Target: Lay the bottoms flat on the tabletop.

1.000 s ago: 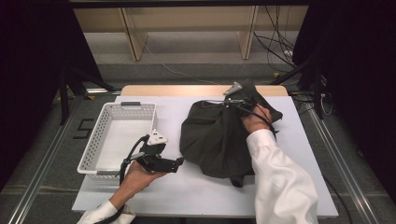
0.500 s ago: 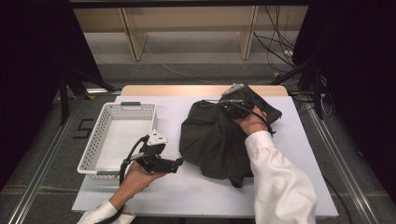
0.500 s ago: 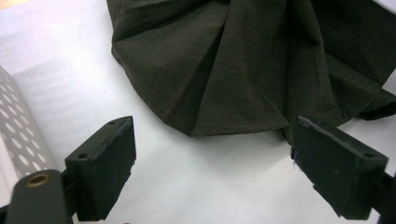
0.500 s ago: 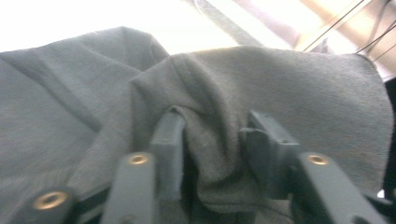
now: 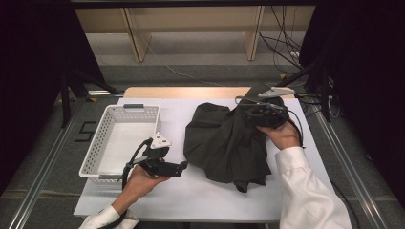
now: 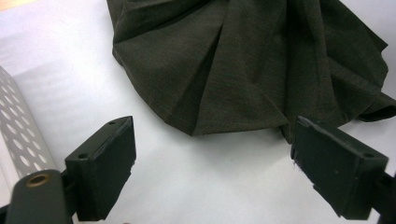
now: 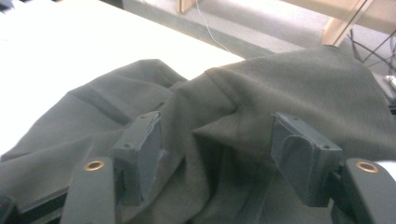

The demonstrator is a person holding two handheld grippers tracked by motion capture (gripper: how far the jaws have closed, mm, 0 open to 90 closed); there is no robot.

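**Dark cloth loose on table, both grippers open**

The dark cloth (image 5: pixel 224 143) lies crumpled on the white table (image 5: pixel 200 195), right of centre, its folds fanning toward the near edge. I see my right gripper (image 5: pixel 248 109) at the cloth's far right corner; its jaws have just been opening and now stand apart, with a raised fold of cloth (image 7: pixel 261 93) between them but not pinched. My left gripper (image 5: pixel 184 165) rests low on the table just beside the cloth's near left hem (image 6: pixel 243 70), jaws wide apart with bare table between them. A white perforated basket (image 5: pixel 102 164) sits to the left, close to that hand.
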